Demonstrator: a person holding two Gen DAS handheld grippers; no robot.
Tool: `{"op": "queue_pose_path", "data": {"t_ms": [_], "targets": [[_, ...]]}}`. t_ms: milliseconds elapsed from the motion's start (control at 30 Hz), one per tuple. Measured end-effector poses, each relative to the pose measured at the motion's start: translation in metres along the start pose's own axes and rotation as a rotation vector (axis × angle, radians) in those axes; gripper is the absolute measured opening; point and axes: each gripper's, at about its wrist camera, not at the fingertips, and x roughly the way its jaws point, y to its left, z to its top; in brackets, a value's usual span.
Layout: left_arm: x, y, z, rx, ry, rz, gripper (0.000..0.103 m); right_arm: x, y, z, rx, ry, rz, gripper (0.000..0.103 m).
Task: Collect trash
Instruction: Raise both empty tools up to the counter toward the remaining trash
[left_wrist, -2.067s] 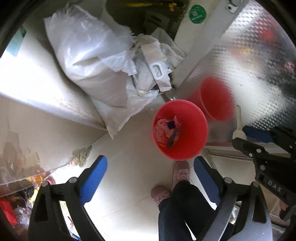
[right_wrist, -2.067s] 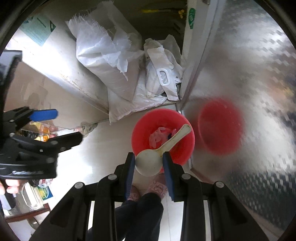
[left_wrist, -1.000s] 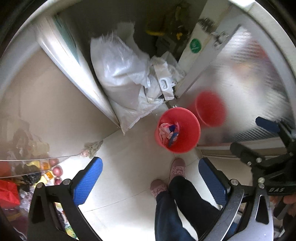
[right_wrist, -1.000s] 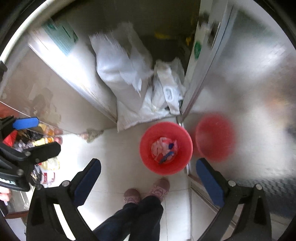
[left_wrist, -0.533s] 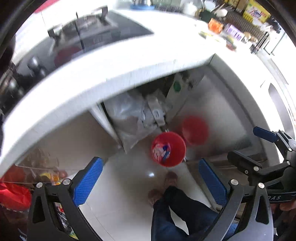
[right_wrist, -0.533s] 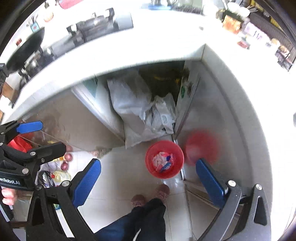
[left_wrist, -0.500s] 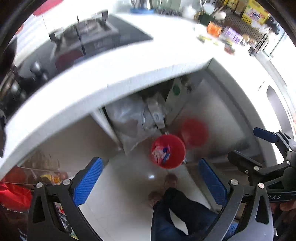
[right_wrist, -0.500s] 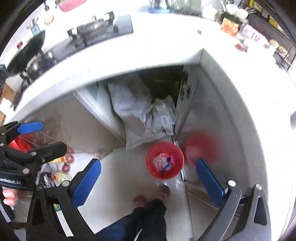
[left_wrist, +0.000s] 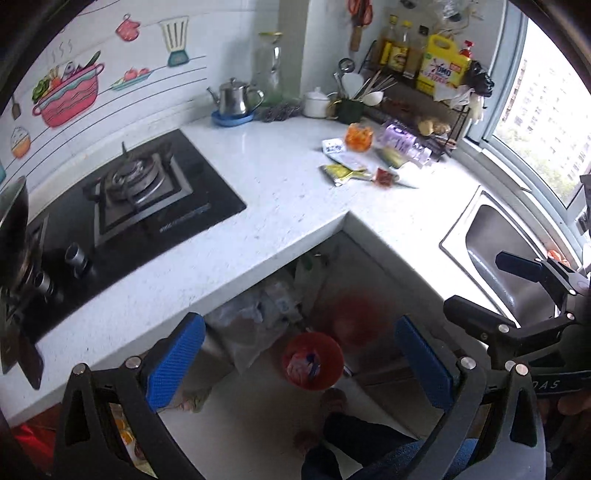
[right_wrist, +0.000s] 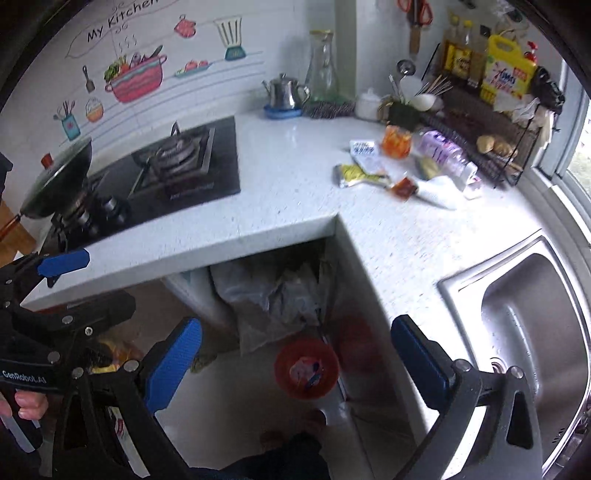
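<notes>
A red bin (left_wrist: 312, 360) (right_wrist: 306, 368) with wrappers in it stands on the floor below the counter corner. Trash lies on the white counter (left_wrist: 288, 206) at the back right: a yellow wrapper (left_wrist: 341, 172) (right_wrist: 357, 174), a small red packet (left_wrist: 384, 176) (right_wrist: 404, 188), a white packet (right_wrist: 364, 148), an orange cup (right_wrist: 397, 142) and a crushed plastic bottle (right_wrist: 448, 155). My left gripper (left_wrist: 299, 363) and right gripper (right_wrist: 295, 363) are both open and empty, held high above the floor. Each shows in the other's view, the left gripper (right_wrist: 59, 288) and the right gripper (left_wrist: 517, 291).
A gas hob (left_wrist: 136, 199) is on the left, with a pan (right_wrist: 59, 177) at its edge. A steel sink (right_wrist: 524, 325) is on the right. A kettle (left_wrist: 234, 98), jars and a bottle rack (left_wrist: 424, 74) line the back. White sacks (right_wrist: 273, 295) fill the open cabinet. My legs show below.
Two seconds ago my right gripper held a white spoon over the bin; it opened and is empty. Both grippers rose from near the floor to above the counter.
</notes>
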Motion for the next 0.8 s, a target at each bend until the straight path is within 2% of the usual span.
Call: {"op": "queue_pose_path", "data": {"t_ms": [200,400,633,800], "targets": [[0.002,-0.02,0.026,0.048,-0.018,-0.022,0.103,-0.007,-0.021,0.012,0.046,-0.017,-0.018,0.102],[0.026,-0.039,0.056,0.098,-0.011,-0.041,0.103,-0.002,-0.046,0.025,0.092,-0.02,-0.042,0.102],[0.078,-0.062,0.107,0.154,0.033,-0.057,0.103,0.025,-0.089,0.05,0.156,0.002,-0.052,0.102],[0.125,-0.07,0.145,0.159,0.074,-0.052,0.103,0.055,-0.119,0.072,0.186,0.033,-0.048,0.102]]}}
